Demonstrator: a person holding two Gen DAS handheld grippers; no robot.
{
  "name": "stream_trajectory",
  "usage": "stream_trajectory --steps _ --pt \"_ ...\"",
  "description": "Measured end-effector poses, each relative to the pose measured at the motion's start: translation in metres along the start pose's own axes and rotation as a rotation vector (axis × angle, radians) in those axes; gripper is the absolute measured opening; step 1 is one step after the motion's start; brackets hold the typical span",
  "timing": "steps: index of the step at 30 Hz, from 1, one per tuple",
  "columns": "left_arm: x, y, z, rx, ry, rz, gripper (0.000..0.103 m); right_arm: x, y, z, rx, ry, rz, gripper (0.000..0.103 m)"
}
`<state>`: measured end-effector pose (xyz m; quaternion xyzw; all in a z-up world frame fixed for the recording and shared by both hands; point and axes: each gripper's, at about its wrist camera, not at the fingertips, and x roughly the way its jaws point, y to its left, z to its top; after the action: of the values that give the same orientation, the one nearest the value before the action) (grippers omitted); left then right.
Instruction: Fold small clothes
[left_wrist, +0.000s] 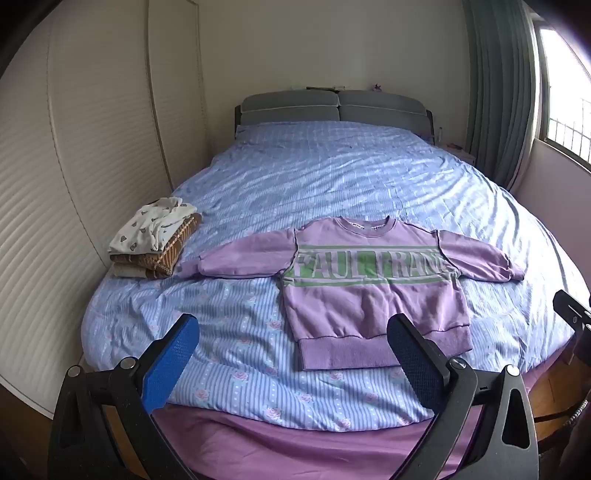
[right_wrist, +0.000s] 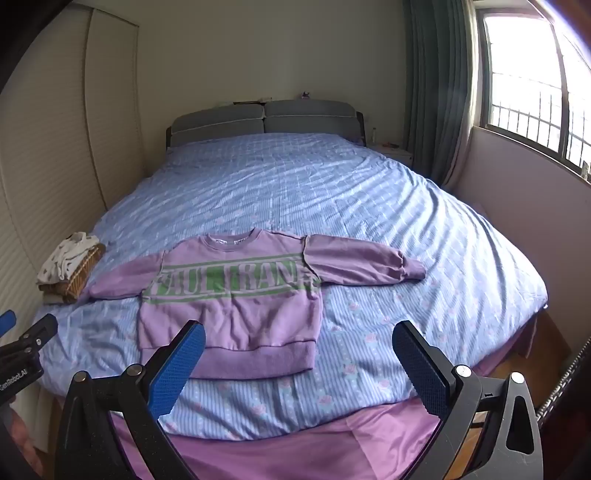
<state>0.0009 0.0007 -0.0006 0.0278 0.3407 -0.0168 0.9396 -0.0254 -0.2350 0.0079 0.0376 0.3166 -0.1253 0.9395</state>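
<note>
A small purple sweatshirt (left_wrist: 373, 291) with a green lettered band lies flat and face up on the bed, both sleeves spread out sideways; it also shows in the right wrist view (right_wrist: 236, 295). My left gripper (left_wrist: 293, 325) is open and empty, held above the bed's near edge, just short of the sweatshirt's hem. My right gripper (right_wrist: 299, 332) is open and empty, at the same near edge, its left finger (right_wrist: 177, 365) in front of the hem. The right gripper shows at the left view's right edge (left_wrist: 572, 314); the left gripper shows at the right view's left edge (right_wrist: 26, 343).
A stack of folded clothes (left_wrist: 155, 240), white print on brown, sits at the bed's left side, also in the right wrist view (right_wrist: 70, 266). The blue quilt (left_wrist: 332, 177) covers the bed. White wardrobe doors (left_wrist: 74, 166) stand left; curtain and window (right_wrist: 535, 92) right.
</note>
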Motion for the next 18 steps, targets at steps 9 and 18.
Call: stream_trajectory --steps 9,18 --pt "-0.008 0.002 0.005 0.003 -0.022 0.001 0.103 -0.004 -0.001 0.0 0.008 -0.019 -0.015 0.102" --pt "-0.013 0.006 -0.001 0.0 -0.03 0.006 0.103 -0.01 -0.009 -0.002 0.02 -0.036 -0.009 0.102"
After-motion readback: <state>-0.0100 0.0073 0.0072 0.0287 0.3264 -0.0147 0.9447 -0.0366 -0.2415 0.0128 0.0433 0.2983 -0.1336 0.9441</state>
